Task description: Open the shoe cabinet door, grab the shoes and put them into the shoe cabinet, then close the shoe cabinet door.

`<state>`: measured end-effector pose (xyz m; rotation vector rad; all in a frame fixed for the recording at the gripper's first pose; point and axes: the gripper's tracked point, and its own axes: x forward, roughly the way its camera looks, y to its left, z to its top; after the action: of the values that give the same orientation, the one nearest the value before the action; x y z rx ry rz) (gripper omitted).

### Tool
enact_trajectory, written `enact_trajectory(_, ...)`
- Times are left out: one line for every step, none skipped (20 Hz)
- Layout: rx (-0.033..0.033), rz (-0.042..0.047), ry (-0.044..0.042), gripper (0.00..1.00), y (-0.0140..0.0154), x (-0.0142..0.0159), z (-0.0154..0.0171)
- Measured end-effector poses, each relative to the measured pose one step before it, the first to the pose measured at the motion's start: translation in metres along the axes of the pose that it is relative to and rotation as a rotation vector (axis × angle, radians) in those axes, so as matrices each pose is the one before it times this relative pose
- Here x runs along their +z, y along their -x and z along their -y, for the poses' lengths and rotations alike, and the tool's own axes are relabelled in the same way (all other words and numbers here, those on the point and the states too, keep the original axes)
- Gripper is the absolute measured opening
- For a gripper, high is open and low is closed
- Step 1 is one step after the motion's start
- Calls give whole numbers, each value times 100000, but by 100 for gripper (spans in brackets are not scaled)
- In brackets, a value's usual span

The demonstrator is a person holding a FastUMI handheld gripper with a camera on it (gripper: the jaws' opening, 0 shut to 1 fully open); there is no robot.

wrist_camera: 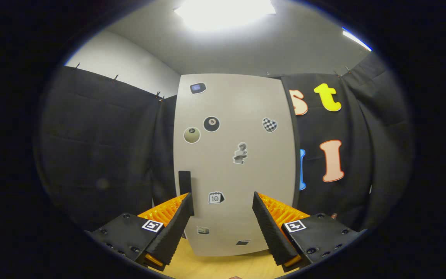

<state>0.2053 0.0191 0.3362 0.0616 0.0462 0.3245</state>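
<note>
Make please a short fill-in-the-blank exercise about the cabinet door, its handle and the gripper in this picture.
1. The shoe cabinet door is ____.
2. The gripper has its fingers ____, with nothing between them.
3. The dark handle sits just above the tip of the ____ finger.
4. The floor under the door is made of ____.

Missing words: closed; open; left; wood
</note>
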Motion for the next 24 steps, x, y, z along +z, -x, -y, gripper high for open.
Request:
enact_trajectory(-2808, 256, 488, 97, 1122, 191, 1164)
enact_trajectory(-3598, -75, 43, 97, 1299, 74, 1438)
enact_trajectory(-3288, -200, -138, 97, 994, 8, 1342)
enact_trajectory(-2776, 140, -125, 97, 723, -65, 1338)
enact_trajectory(-3260, -333, 2, 97, 807, -46, 1470)
enact_trajectory(-3266, 190, -35, 97, 981, -165, 1510)
enact_trajectory(-3407, 874, 252, 97, 731, 9, 1037)
enact_trajectory(-4266, 466, 861, 97, 737, -234, 1519)
enact_trajectory(-3967, -228, 695, 97, 447, -476, 1574)
enact_trajectory(-2829, -838, 1, 97, 425, -486, 1214)
enact_trajectory(-2347, -941, -446, 97, 353, -576, 914)
enact_trajectory(-2030, -1224, -530, 97, 361, -634, 883)
enact_trajectory(-2039, -1090, -395, 97, 356, -757, 886)
enact_trajectory(-1546, -764, -743, 96, 201, -540, 568)
enact_trajectory(-603, -1077, -991, 96, 211, -598, 331)
enact_trajectory(-344, -1027, -606, 96, 239, -617, 277)
enact_trajectory(-672, -869, 5, 96, 181, -567, 400)
enact_trajectory(-955, -586, 319, 96, 80, -507, 364)
enact_trajectory(-562, -173, 80, 96, 152, -134, 224)
enact_trajectory(-143, -35, 53, 96, 158, -36, 160)
enact_trajectory(-86, 202, 150, 96, 120, 79, 9)
enact_trajectory(552, 453, 471, 96, 148, 135, -99)
enact_trajectory(591, 460, 482, 96, 68, 129, -127)
enact_trajectory(575, 735, 696, 96, 115, 267, -153)
